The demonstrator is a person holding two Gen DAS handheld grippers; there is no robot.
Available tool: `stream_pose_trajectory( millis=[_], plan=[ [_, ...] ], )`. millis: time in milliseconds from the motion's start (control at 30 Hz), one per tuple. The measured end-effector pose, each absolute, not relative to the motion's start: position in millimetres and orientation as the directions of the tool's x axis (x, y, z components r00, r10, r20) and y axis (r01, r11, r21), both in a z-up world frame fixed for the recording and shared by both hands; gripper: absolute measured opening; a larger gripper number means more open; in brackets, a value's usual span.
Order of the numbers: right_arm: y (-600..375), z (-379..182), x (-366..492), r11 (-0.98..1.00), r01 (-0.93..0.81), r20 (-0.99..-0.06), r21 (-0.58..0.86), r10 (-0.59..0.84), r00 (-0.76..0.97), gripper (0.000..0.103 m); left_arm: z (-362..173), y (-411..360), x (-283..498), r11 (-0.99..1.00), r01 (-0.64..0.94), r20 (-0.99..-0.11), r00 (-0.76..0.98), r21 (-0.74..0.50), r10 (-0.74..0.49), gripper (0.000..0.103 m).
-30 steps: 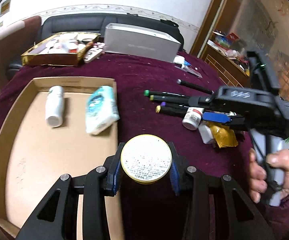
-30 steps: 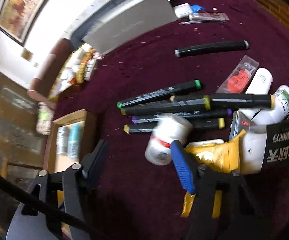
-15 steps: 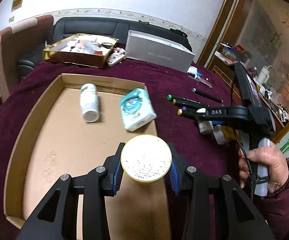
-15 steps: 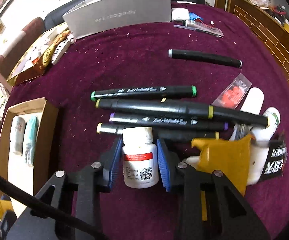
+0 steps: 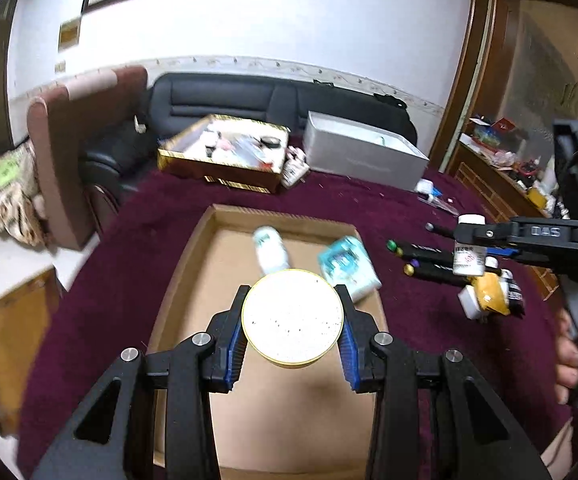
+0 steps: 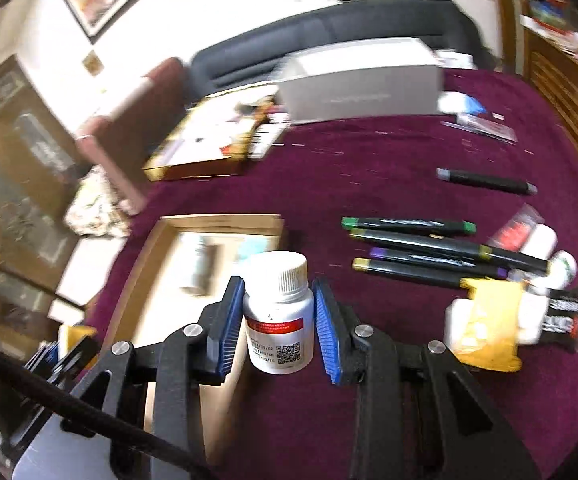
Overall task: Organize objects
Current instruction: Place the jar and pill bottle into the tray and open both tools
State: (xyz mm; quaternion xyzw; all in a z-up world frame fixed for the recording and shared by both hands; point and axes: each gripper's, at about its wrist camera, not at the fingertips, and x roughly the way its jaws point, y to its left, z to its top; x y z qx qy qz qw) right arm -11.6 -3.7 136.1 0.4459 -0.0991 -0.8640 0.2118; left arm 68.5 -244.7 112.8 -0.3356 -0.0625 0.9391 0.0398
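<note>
My left gripper (image 5: 292, 326) is shut on a round yellow-rimmed tin (image 5: 292, 318) and holds it above the cardboard tray (image 5: 193, 280). A white bottle (image 5: 271, 252) and a teal packet (image 5: 348, 266) lie in the tray. My right gripper (image 6: 279, 322) is shut on a white pill bottle (image 6: 279, 316) with a red label, lifted above the maroon cloth near the tray's right edge (image 6: 225, 222). The same pill bottle (image 5: 469, 250) shows in the left wrist view, held up at the right.
Several black markers (image 6: 429, 246) lie on the cloth, with a yellow pouch (image 6: 485, 320) and white bottles (image 6: 545, 240) beside them. A lone marker (image 6: 485, 180) lies farther back. A gold box (image 5: 225, 156) and grey box (image 5: 361, 156) stand at the far edge.
My right gripper closed on the pill bottle, lifted it off the cloth and carried it left toward the tray. My left gripper moved with the tin over the tray.
</note>
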Motion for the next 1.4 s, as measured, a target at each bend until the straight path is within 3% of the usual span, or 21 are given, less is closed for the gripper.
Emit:
stream_pose_trajectory(
  millis=[233, 567, 1167, 1267, 1400],
  plan=[
    [-70.7, 133.4, -30.8, -0.842, 0.362, -0.73, 0.4, -0.532, -0.429, 0.033, 112.8, -262.4, 7.8, -0.999, -0.02, -0.677, -0.735, -0.051, 0.049, 0.034],
    [-126.4, 77.5, -74.1, -0.878, 0.354, -0.818, 0.322, -0.446, -0.363, 0.033, 45.7, -273.0, -54.9, -1.0, 0.017, -0.786, -0.619, -0.025, 0.008, 0.034],
    [-140.5, 44.1, -105.5, -0.904, 0.307, -0.854, 0.298, -0.397, -0.338, 0.033, 24.7, -281.3, -77.6, -0.999, 0.043, -0.798, -0.603, -0.025, -0.006, 0.036],
    [-134.1, 48.2, -104.8, -0.899, 0.293, -0.838, 0.325, -0.417, -0.352, 0.044, 26.6, -283.0, -75.8, -0.997, 0.044, -0.81, -0.586, -0.058, 0.021, 0.042],
    [-124.2, 60.8, -99.2, -0.893, 0.291, -0.817, 0.344, -0.437, -0.377, 0.044, 38.4, -281.5, -65.0, -0.998, 0.06, -0.8, -0.6, -0.034, -0.009, 0.042]
  ],
)
